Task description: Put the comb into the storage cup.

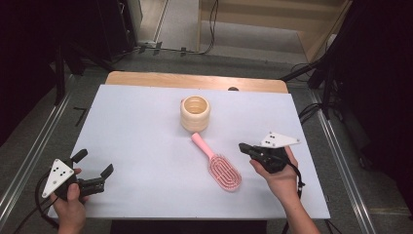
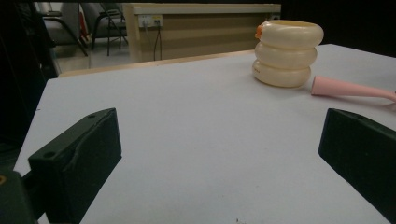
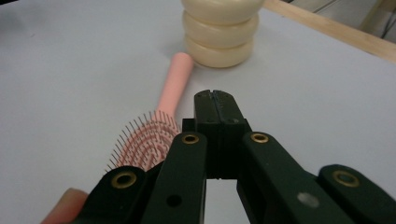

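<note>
A pink hairbrush (image 1: 217, 164) lies on the white table (image 1: 146, 126), bristles up, handle pointing toward a cream ribbed cup (image 1: 195, 113) standing behind it. My right gripper (image 1: 242, 146) hovers just right of the brush head, jaws pressed together with nothing between them. From the right gripper view its shut tips (image 3: 215, 95) sit beside the brush (image 3: 154, 126) with the cup (image 3: 221, 32) beyond. My left gripper (image 1: 92, 163) rests at the near left corner, jaws wide apart and empty. Ahead of its spread jaws stand the cup (image 2: 287, 53) and the brush handle (image 2: 350, 88).
The table's wooden far edge (image 1: 195, 80) shows behind the white sheet. Cables and dark stands (image 1: 321, 78) line the floor on both sides. A broad bare stretch of table lies between the left gripper and the brush.
</note>
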The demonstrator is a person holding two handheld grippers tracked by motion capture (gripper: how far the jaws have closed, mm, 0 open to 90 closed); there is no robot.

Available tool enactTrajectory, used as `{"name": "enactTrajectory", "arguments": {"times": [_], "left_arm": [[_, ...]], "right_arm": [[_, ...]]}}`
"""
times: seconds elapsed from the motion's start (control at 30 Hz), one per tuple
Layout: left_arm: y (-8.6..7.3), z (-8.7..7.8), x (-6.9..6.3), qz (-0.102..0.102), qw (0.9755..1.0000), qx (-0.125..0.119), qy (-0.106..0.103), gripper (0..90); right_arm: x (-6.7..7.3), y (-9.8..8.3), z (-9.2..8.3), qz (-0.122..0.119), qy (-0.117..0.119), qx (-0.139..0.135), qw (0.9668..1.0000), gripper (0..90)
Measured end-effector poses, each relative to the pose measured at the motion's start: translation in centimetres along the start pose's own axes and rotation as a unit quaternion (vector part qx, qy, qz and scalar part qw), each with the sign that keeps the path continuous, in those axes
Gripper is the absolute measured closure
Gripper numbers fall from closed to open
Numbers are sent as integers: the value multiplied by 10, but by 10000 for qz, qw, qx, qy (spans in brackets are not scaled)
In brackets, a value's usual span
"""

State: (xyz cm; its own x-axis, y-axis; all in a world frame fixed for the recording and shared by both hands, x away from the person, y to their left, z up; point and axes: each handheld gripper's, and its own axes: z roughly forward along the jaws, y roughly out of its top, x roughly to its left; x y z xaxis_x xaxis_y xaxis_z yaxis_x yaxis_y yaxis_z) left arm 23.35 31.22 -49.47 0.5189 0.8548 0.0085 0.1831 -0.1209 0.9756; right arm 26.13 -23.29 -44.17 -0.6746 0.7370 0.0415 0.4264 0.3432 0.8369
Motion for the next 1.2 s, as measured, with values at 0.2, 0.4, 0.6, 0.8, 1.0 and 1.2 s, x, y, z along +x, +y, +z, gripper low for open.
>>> {"name": "enactTrajectory", "arguments": {"times": [0.2, 0.4, 0.6, 0.8, 1.0, 1.2], "left_arm": [[0, 0, 0, 9, 10000, -1, -16, 0], [0, 0, 0, 10, 10000, -2, -32, 0], [0, 0, 0, 25, 10000, 1, -47, 0], [0, 0, 0, 22, 10000, -6, -54, 0], [0, -1, 0, 32, 10000, -3, -68, 0], [0, -1, 0, 40, 10000, -11, -88, 0]], "right_arm": [[3, 21, 30, -70, 343, 295, 9989, 884], [4, 35, 57, -68, 382, 665, 9970, 885], [-2, 46, 83, -42, 362, 1045, 9939, 886], [-2, 51, 103, -37, 429, 1338, 9901, 886], [0, 53, 126, -32, 517, 1628, 9853, 886], [2, 54, 140, -12, 498, 1734, 9836, 886]]}}
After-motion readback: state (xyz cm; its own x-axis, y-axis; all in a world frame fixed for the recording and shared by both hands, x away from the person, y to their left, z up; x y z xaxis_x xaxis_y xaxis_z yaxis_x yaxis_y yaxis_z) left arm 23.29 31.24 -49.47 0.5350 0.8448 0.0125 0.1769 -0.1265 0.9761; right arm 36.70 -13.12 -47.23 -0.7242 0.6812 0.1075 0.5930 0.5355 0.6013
